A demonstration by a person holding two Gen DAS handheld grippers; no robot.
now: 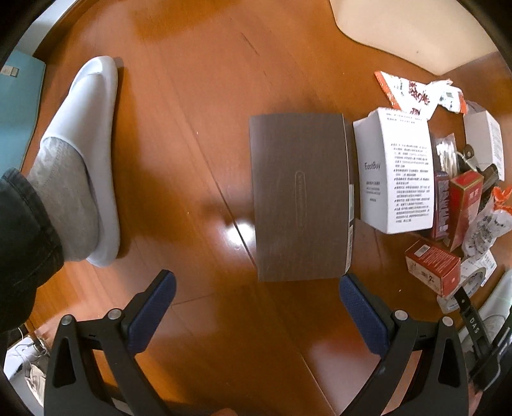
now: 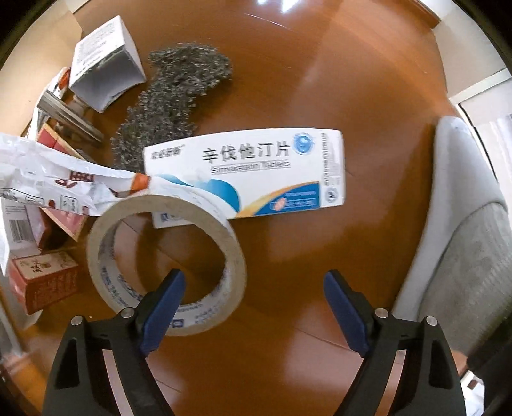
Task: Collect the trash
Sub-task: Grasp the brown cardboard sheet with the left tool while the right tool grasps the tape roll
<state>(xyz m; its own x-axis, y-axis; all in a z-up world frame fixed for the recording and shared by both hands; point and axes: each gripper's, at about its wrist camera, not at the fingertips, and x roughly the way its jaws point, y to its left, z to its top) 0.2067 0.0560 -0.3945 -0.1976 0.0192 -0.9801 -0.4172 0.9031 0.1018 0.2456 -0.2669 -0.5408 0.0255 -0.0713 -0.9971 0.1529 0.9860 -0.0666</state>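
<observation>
Trash lies scattered on a wooden floor. In the left wrist view a flat dark brown box lies just beyond my left gripper, which is open with nothing between its fingers. A white printed box and red cartons lie to the right of it. In the right wrist view a tape roll lies flat beside a white and blue tablet box. My right gripper is open over the floor. Its left finger overlaps the roll's near rim, and the pads press on nothing.
A grey wire scouring wad, an open white carton and a torn white wrapper lie past the roll. A person's feet in white slippers flank the pile. A pale mat lies at the far right.
</observation>
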